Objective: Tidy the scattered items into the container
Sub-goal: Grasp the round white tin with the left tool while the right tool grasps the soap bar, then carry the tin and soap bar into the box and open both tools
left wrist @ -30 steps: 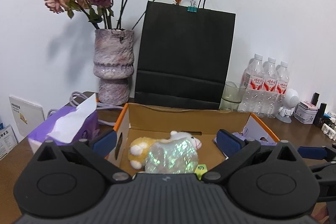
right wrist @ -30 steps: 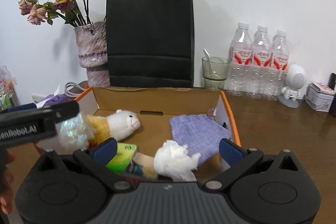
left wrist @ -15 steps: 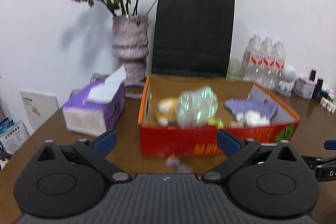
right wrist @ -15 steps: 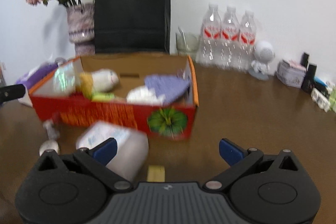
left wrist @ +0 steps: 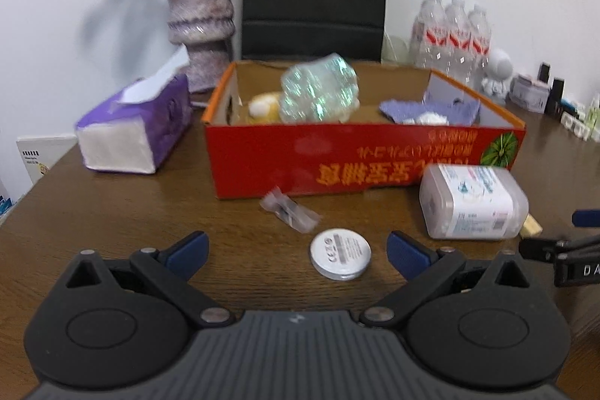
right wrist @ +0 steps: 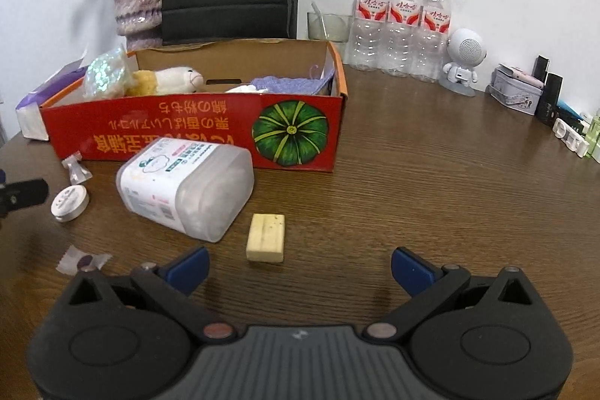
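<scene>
Both the left gripper [left wrist: 296,252] and right gripper [right wrist: 299,267] gape empty; the round tin [left wrist: 340,258], probably light and slick, wants gripping across its rim.

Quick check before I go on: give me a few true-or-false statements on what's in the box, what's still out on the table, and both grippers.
1. The plush toy lies inside the red box. True.
2. The clear plastic tub stands upright inside the box. False: it lies on its side on the table, in front of the box.
3. The left gripper is open and holds nothing. True.
4. The right gripper is shut on the yellow block. False: it is open, and the block lies on the table just ahead of it.
5. The round tin is still outside the box. True.
</scene>
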